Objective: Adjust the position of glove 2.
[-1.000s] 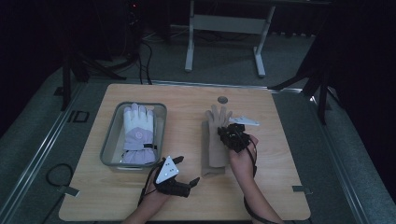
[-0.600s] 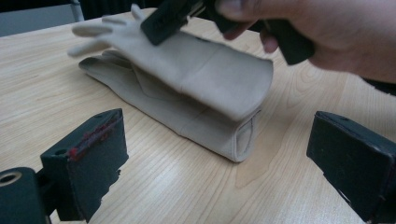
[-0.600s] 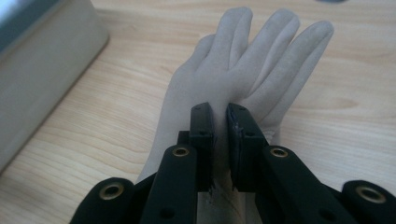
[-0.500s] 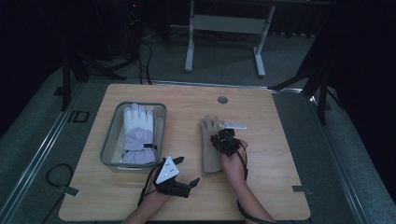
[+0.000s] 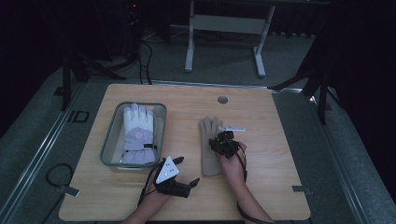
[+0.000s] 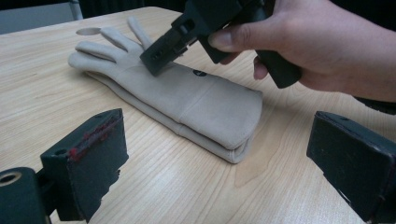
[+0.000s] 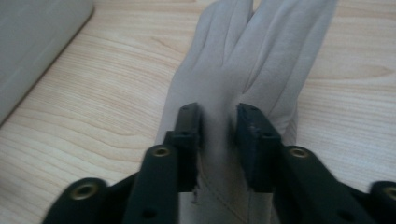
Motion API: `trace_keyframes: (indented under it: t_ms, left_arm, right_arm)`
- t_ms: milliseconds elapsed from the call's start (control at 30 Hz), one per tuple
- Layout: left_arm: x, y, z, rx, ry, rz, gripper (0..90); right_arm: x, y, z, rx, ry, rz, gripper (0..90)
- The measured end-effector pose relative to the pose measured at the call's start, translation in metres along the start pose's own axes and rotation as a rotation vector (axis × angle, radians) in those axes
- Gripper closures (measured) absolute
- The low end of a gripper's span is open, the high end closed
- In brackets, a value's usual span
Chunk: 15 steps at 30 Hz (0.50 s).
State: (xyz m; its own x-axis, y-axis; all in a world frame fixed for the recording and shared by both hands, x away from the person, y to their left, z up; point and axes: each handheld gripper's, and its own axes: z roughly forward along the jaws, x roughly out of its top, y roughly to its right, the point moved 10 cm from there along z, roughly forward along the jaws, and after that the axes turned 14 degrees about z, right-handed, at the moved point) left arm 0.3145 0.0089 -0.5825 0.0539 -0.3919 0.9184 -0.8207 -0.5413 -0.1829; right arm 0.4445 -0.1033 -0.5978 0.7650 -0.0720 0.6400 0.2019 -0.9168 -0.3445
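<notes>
A beige glove (image 5: 208,151) lies flat on the wooden table (image 5: 280,140), fingers pointing away from me. My right gripper (image 5: 223,140) stands over its palm, tips down on the fabric. In the right gripper view its jaws (image 7: 218,116) have just been opening and stand a little apart, with the glove (image 7: 261,51) under and between them, not pinched. My left gripper (image 5: 187,171) rests near the front edge, wide open with nothing in it. In its own view the left gripper (image 6: 219,149) faces the cuff of the glove (image 6: 196,100).
A grey tray (image 5: 108,140) at the left holds a white and lavender glove (image 5: 137,130). A corner of the tray (image 7: 37,32) lies close to the right gripper. A round hole (image 5: 222,100) sits near the table's far edge.
The right gripper has come down and nearer with the beige glove, which now lies flat on the table. The left gripper has not moved.
</notes>
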Motion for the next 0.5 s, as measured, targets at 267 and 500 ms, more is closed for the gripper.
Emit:
trace_keyframes:
  t_ms: [267,500]
  left_arm:
    - [-0.001,0.0,0.0,0.002,-0.002,-0.001,5.0]
    - [-0.001,-0.001,0.001,0.004,-0.004,-0.003,5.0]
  right_arm:
    - [0.012,0.003,-0.011,0.061,0.02,-0.037,33.5]
    - [0.013,0.011,-0.017,0.115,-0.015,-0.079,14.5]
